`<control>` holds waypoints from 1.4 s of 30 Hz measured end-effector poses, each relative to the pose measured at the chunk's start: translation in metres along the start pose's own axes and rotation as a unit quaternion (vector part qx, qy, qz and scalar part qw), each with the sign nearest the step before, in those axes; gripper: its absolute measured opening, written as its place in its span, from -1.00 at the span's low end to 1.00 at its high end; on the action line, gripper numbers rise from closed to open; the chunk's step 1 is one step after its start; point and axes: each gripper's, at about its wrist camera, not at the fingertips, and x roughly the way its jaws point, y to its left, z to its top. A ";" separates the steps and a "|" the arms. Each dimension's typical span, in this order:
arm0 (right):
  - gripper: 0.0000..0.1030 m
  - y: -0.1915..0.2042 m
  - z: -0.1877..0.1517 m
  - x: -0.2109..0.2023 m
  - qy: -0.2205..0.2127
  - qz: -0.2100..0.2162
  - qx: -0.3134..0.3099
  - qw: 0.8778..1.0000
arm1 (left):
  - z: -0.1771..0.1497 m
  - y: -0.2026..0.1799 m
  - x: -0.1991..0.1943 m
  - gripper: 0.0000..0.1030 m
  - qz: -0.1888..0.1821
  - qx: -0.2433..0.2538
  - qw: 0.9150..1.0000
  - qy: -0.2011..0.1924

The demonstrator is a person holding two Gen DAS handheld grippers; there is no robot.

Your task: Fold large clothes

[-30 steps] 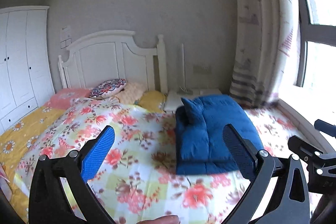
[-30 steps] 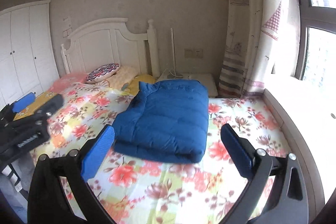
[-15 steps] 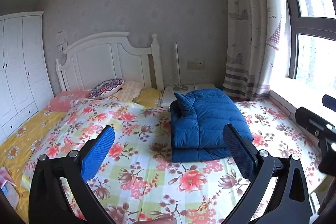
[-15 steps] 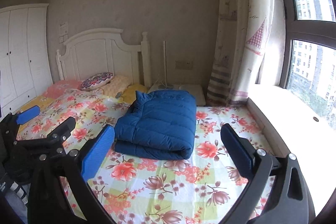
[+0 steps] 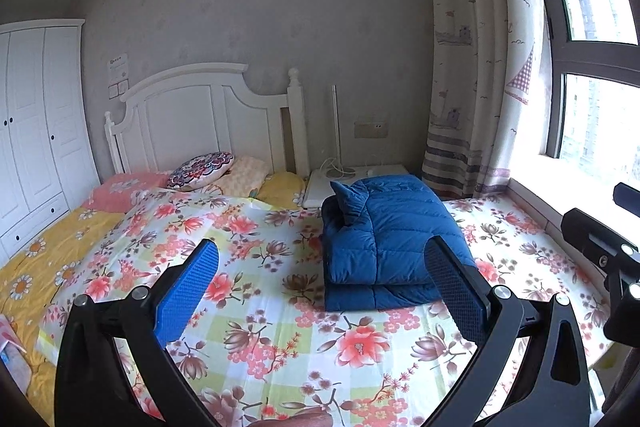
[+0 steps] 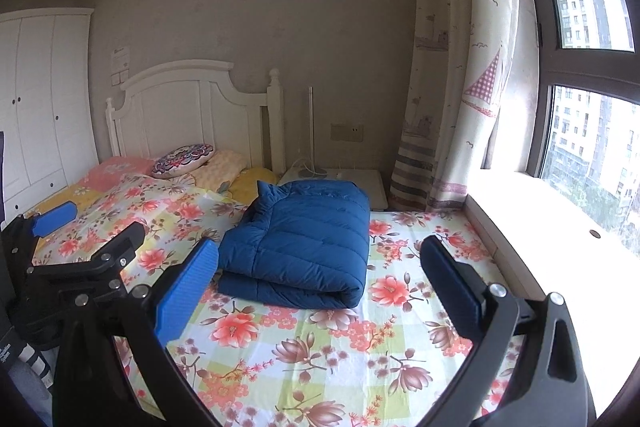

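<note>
A blue quilted down jacket lies folded into a thick rectangle on the floral bedsheet; it also shows in the right wrist view. My left gripper is open and empty, held back from the jacket above the sheet. My right gripper is open and empty too, well short of the jacket's near fold. The right gripper's body shows at the right edge of the left wrist view, and the left gripper's body shows at the left of the right wrist view.
Pillows lie against the white headboard. A white nightstand with a lamp pole stands beyond the jacket. A curtain, window and sill run along the right. A white wardrobe is at left.
Both grippers have drawn back and risen from the bed, so the folded jacket looks smaller and farther. Both stayed open; the jacket has not moved.
</note>
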 end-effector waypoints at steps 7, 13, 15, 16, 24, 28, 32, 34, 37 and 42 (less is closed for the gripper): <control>0.95 0.002 -0.001 -0.002 0.002 -0.007 -0.006 1.000 | 0.001 -0.001 0.000 0.91 0.002 -0.003 1.000 0.001; 0.95 0.003 -0.002 -0.002 0.004 -0.013 -0.009 1.000 | 0.002 -0.002 -0.001 0.91 0.001 -0.004 1.000 -0.001; 0.95 0.003 -0.003 -0.002 0.004 -0.013 -0.010 1.000 | 0.001 -0.002 -0.001 0.91 0.002 -0.004 1.000 -0.001; 0.95 0.003 -0.003 -0.002 0.005 -0.013 -0.010 1.000 | 0.001 -0.002 -0.001 0.91 0.002 -0.004 1.000 -0.001; 0.95 0.004 -0.005 -0.001 0.011 -0.012 -0.011 1.000 | 0.002 -0.004 -0.003 0.91 0.002 -0.006 1.000 0.002; 0.95 0.005 -0.005 0.000 0.011 -0.012 -0.012 1.000 | 0.001 -0.003 -0.003 0.91 0.003 -0.006 1.000 0.002; 0.95 0.005 -0.007 0.001 0.013 -0.011 -0.012 1.000 | 0.001 -0.003 -0.003 0.91 0.002 -0.006 1.000 0.002; 0.95 0.005 -0.008 0.002 0.014 -0.010 -0.013 1.000 | 0.001 -0.003 -0.003 0.91 0.003 -0.007 1.000 0.002; 0.95 0.006 -0.009 0.003 0.016 -0.009 -0.014 1.000 | 0.001 -0.004 -0.005 0.91 0.004 -0.008 1.000 0.002; 0.95 0.005 -0.010 0.004 0.018 -0.008 -0.014 1.000 | 0.001 -0.004 -0.004 0.91 0.004 -0.008 1.000 0.002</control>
